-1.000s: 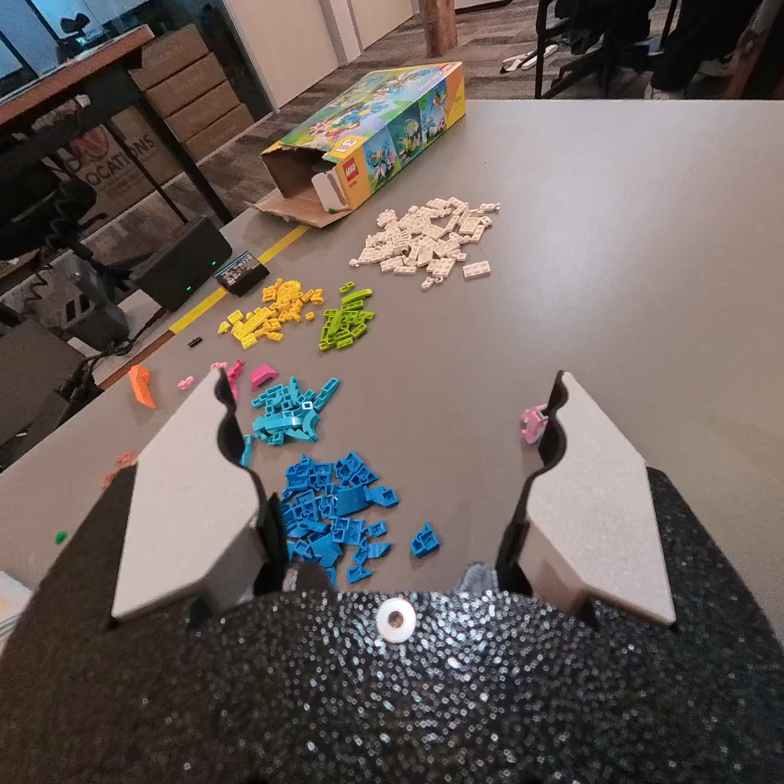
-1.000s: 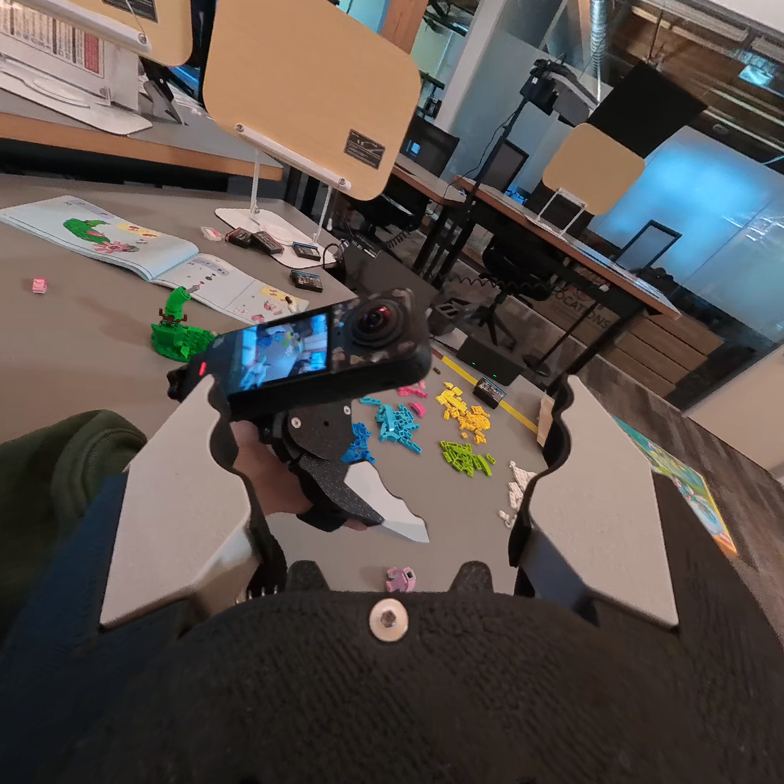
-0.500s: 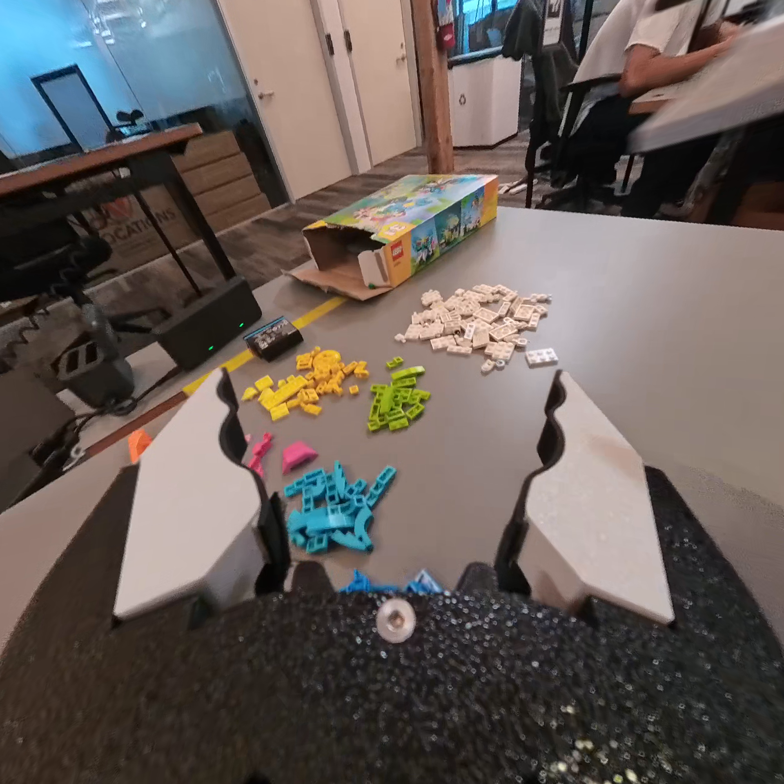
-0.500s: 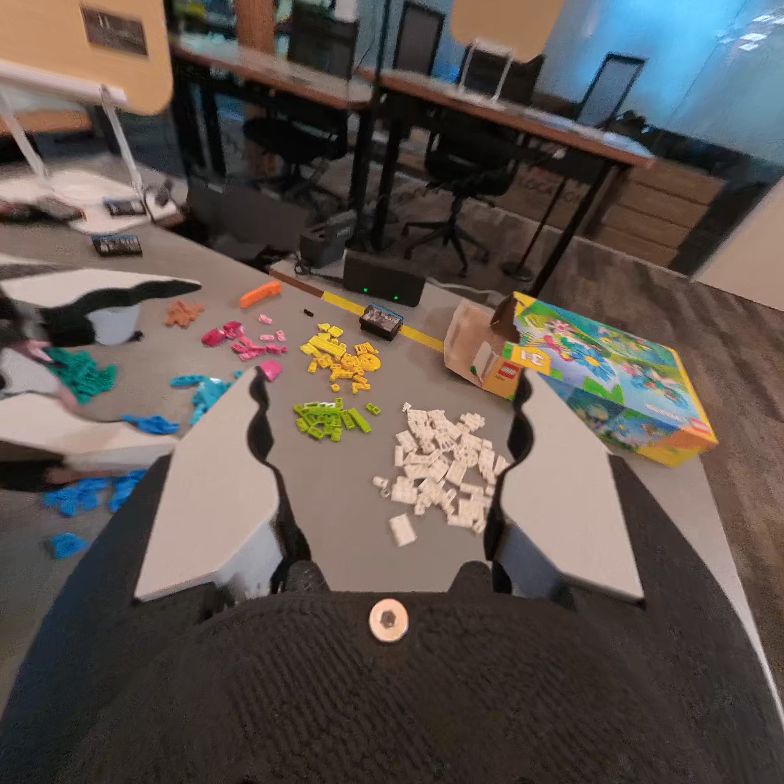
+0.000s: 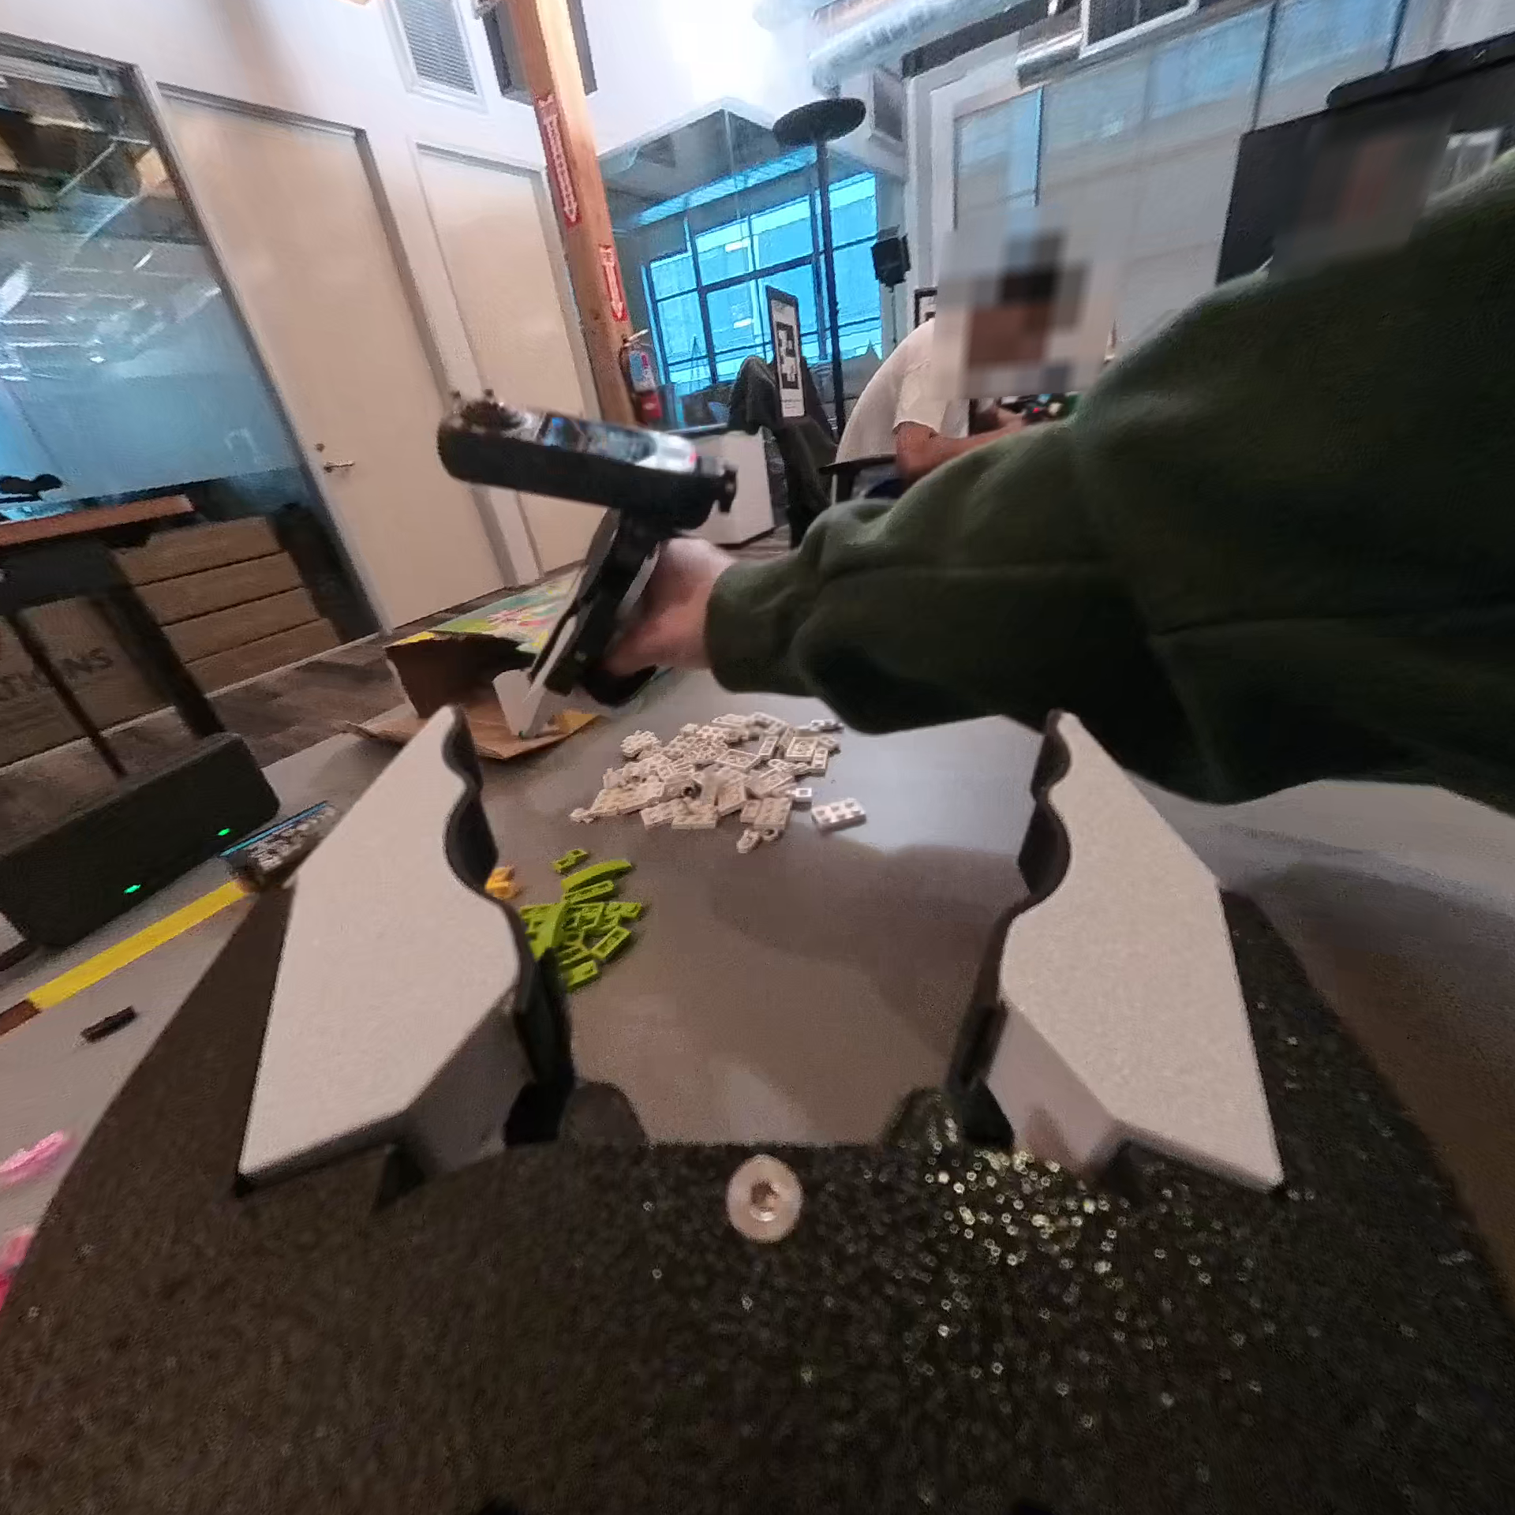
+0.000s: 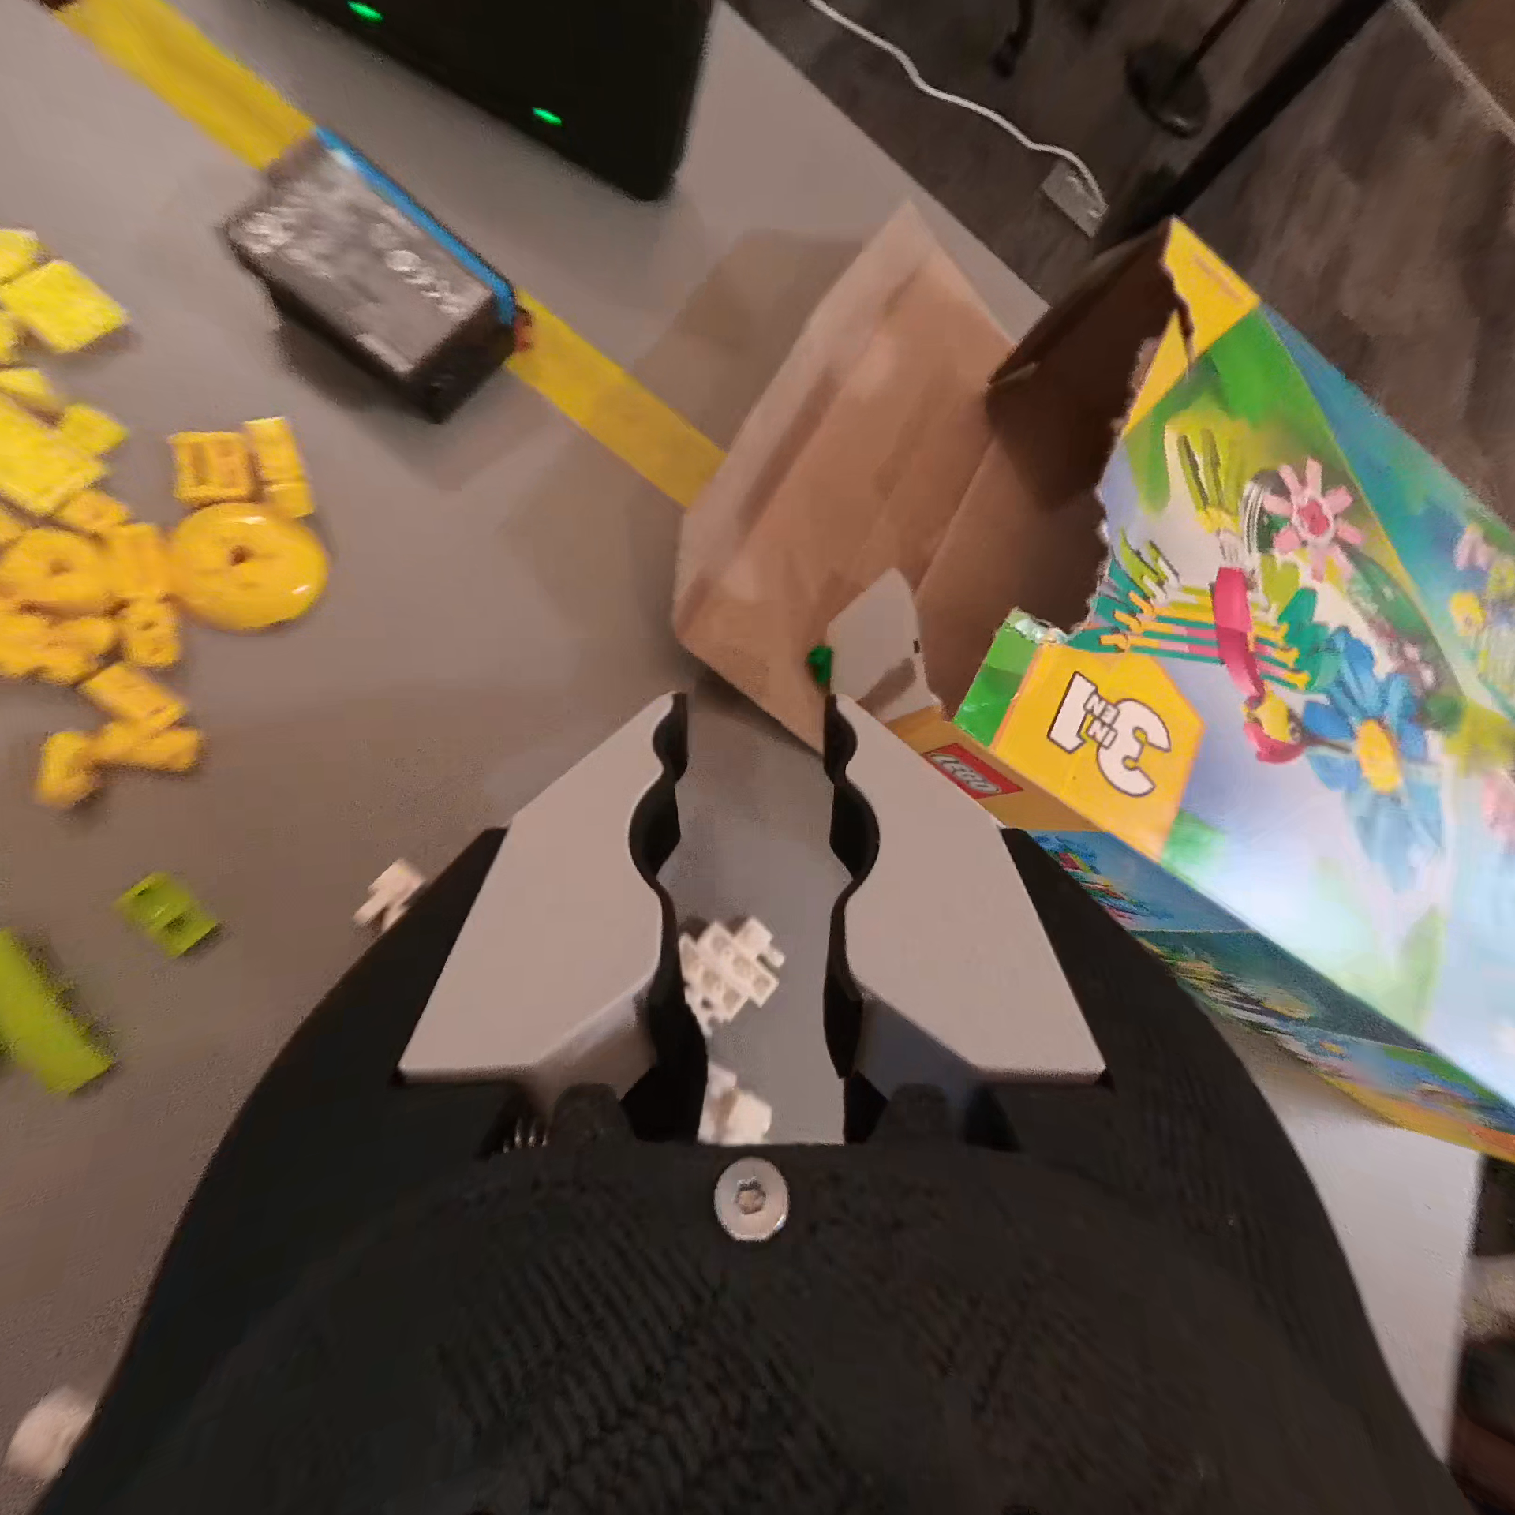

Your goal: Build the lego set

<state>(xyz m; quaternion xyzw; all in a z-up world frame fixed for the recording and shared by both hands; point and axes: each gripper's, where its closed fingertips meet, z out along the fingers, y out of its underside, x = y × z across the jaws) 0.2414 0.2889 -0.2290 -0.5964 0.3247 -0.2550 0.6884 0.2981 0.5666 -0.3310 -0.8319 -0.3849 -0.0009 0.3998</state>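
Grey, matte and smooth, the worktop (image 5: 820,943) carries sorted heaps of small plastic bricks: one white pile (image 5: 721,779), one lime-green cluster (image 5: 586,918), and in the right wrist view one yellow heap (image 6: 106,525) with round discs among flat plates. Half a second ago the right gripper (image 6: 754,713) hung back over the white pile; now it has swung across to the torn cardboard mouth of the glossy printed box (image 6: 1230,656), its two wavy-edged fingers (image 6: 590,885) narrowed to a slim gap, nothing grasped. A tiny green stud (image 6: 818,660) sits on the brown flap just beyond the tips. The left gripper (image 5: 758,820) has tilted upward, fingers (image 5: 385,943) spread wide and empty. A green knit sleeve (image 5: 1148,574) now crosses its view.
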